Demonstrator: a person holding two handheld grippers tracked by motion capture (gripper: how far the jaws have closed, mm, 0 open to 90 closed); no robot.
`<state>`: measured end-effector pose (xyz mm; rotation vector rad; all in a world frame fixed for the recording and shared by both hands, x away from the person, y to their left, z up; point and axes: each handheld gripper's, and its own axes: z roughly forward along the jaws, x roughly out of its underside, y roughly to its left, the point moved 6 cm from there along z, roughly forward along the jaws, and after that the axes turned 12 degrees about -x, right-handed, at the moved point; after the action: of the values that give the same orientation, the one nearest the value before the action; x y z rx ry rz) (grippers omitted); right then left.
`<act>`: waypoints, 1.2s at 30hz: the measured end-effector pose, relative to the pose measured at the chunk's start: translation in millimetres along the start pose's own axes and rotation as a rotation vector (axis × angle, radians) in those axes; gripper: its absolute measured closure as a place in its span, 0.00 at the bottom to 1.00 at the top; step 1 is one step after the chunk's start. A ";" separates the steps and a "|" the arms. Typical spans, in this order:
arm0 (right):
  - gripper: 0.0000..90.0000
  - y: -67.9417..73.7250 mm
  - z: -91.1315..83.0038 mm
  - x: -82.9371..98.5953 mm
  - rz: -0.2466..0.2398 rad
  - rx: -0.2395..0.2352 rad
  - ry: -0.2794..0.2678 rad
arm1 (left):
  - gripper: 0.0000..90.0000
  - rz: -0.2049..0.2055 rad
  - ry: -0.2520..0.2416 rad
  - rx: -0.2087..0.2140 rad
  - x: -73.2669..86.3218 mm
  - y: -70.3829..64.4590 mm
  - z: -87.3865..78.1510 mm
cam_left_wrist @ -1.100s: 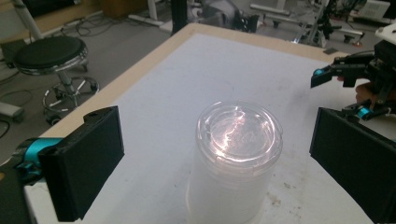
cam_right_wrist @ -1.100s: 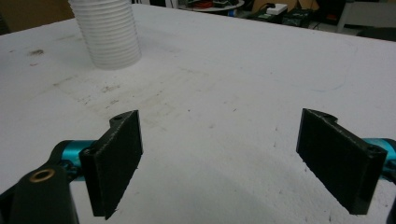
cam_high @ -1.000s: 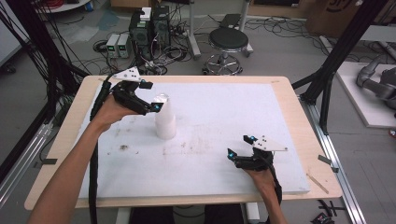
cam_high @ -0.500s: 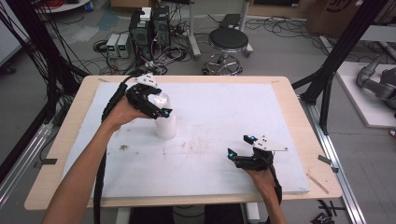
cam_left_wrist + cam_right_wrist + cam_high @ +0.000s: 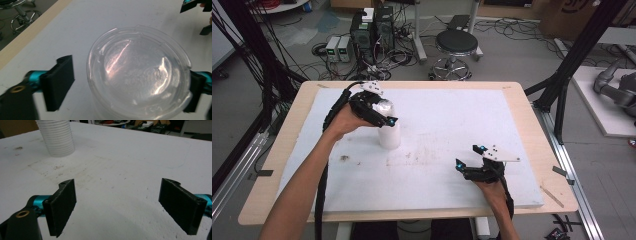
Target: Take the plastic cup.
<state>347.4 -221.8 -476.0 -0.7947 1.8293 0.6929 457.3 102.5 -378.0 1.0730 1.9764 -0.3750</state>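
The left gripper (image 5: 127, 85) hangs spread wide above the stack of cups (image 5: 389, 131), jaws straddling its rim, forearm reaching in from the table's (image 5: 522, 95) near-left edge. The right gripper (image 5: 469, 156) rests released on the white board (image 5: 452, 115), wrist low.

The cup stack (image 5: 389, 134) is ribbed translucent white, the table (image 5: 447, 125) off-white with scuffs, both grippers' jaws black with teal bits.
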 end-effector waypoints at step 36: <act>0.16 -0.4 0.3 0.2 0.002 0.000 0.005 | 0.39 0.015 0.025 0.029 -3.8 -1.9 -3.9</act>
<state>347.7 -221.9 -476.3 -0.7948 1.8350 0.6927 454.8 101.6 -372.8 1.1147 1.9897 -0.3848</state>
